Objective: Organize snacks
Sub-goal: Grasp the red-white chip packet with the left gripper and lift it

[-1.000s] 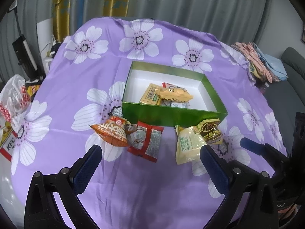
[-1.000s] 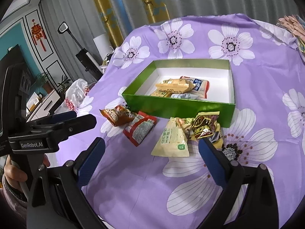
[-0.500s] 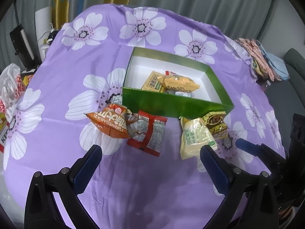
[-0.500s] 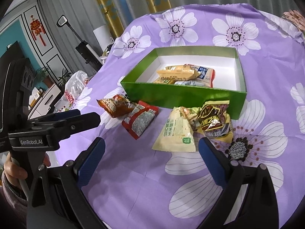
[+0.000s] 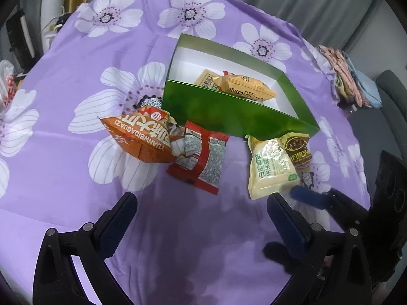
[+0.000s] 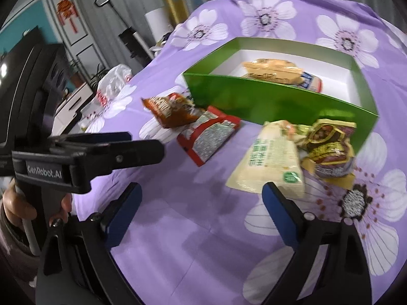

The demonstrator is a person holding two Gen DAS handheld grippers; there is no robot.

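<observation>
In front of the box (image 5: 236, 111), the light, crinkly packets (image 6: 269, 162) (slippery foil) are best pinched by an edge; both grippers (image 5: 201, 218) (image 6: 201, 211) gape, empty.

Both held low and forward, side by side: left gripper (image 5: 201, 213) with blue-padded fingers (image 5: 115, 225) spread wide and empty, right gripper (image 6: 201, 208) likewise agape, grasping nothing.

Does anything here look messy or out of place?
Yes. Four snack packets lie outside the green box on the cloth: orange packet overlapping red packet, and pale yellow packet beside a dark gold one. Both tongs are open.
</observation>
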